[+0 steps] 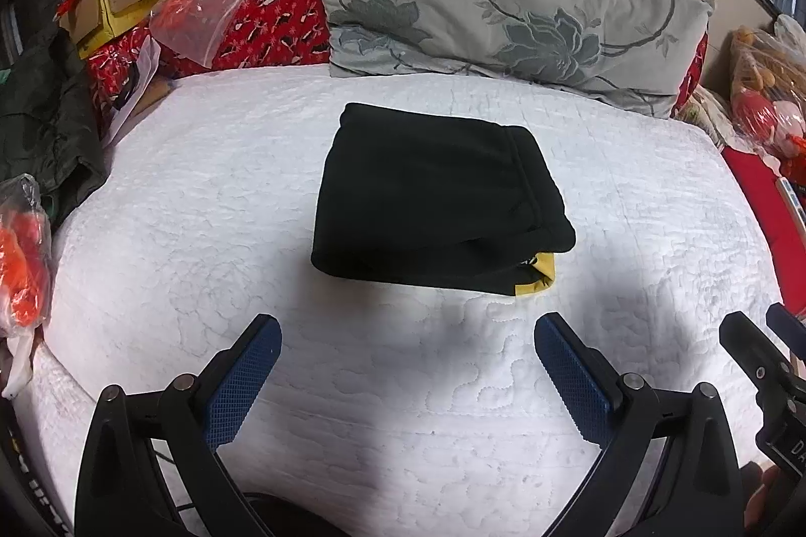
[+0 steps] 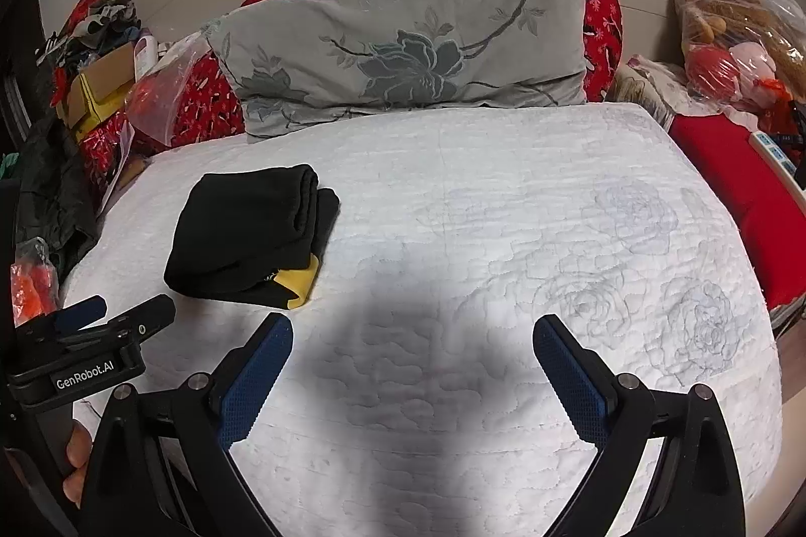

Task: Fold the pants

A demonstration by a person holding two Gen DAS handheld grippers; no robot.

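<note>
Pretty much done, I'd say: the black pants (image 1: 433, 199) sit as a compact folded bundle mid-bed (image 1: 629, 235), nearer the left edge. My left tool (image 1: 408, 365) and right tool (image 2: 413, 365) both hang wide open, empty.

Black folded pants (image 1: 433, 199) with a yellow patch (image 1: 536, 280) lie on a white quilted bedspread (image 2: 504, 235). Behind, a grey pillow (image 1: 504, 8) bears a darker floral print against a red flower-patterned cover (image 1: 272, 18). Gripper pads (image 2: 254, 381) are blue.
</note>
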